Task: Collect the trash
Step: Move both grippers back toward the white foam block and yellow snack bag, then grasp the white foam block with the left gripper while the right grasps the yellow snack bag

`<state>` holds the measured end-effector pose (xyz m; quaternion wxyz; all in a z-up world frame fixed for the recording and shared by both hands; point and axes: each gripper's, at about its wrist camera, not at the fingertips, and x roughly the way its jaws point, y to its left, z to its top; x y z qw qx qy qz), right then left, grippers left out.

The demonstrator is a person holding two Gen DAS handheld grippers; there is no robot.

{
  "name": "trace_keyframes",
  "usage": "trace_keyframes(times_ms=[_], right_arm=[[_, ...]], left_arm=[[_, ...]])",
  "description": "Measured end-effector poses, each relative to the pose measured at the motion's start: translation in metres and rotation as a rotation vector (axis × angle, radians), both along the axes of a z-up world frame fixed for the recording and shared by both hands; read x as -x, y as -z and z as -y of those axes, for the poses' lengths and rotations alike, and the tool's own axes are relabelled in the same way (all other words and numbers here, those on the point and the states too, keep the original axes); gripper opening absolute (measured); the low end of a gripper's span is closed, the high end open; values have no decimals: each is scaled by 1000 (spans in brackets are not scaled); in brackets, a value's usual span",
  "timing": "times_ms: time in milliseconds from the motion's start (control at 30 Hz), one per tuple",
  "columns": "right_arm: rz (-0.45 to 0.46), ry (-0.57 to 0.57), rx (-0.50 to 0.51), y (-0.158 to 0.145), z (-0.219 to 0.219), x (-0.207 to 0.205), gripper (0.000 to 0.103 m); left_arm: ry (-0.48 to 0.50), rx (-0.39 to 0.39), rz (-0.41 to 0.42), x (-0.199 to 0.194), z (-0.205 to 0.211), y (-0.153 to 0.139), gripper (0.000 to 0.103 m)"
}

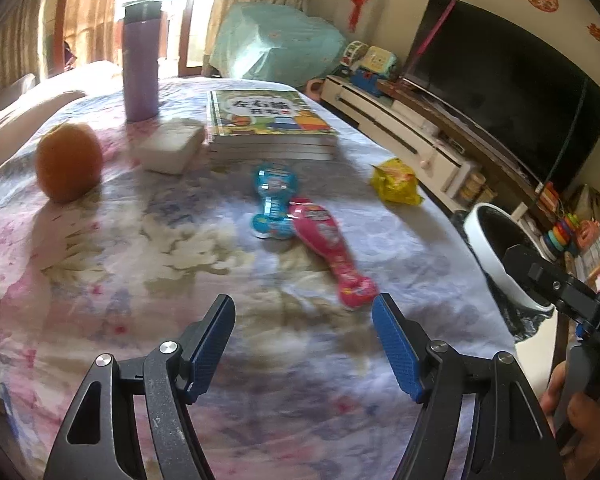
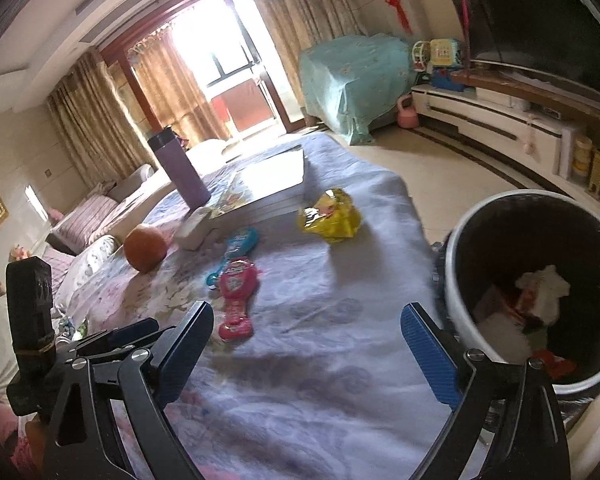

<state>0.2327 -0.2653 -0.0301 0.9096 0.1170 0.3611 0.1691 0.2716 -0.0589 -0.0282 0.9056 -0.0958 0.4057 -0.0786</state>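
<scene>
On the flowered tablecloth (image 1: 140,280) lie a pink wrapper (image 1: 332,256), a blue wrapper (image 1: 272,200) touching it, and a crumpled yellow snack bag (image 1: 396,180) near the right edge. My left gripper (image 1: 303,304) hovers open just short of the pink wrapper's near end, with nothing between its blue pads. My right gripper (image 2: 308,312) is open and holds nothing over the cloth, between the pink wrapper (image 2: 236,296) and the white trash bin (image 2: 456,280). The bin stands off the table's right side, lined in black, with paper scraps inside. The yellow bag (image 2: 330,216) and blue wrapper (image 2: 236,246) lie farther back.
An orange (image 1: 68,160), a purple bottle (image 1: 140,68), a white tissue pack (image 1: 170,144) and a stack of books (image 1: 268,124) stand at the back of the table. A TV (image 1: 500,92) on a low cabinet (image 1: 400,128) lines the right wall. A hand (image 1: 572,408) shows at the lower right.
</scene>
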Motion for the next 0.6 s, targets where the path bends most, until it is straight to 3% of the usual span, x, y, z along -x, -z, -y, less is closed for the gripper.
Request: trace_keyframes(times_ms=[600], right_arm=[[-41, -12, 33, 19, -25, -45, 96]], left_arm=[[-77, -71, -28, -42, -43, 14, 76]])
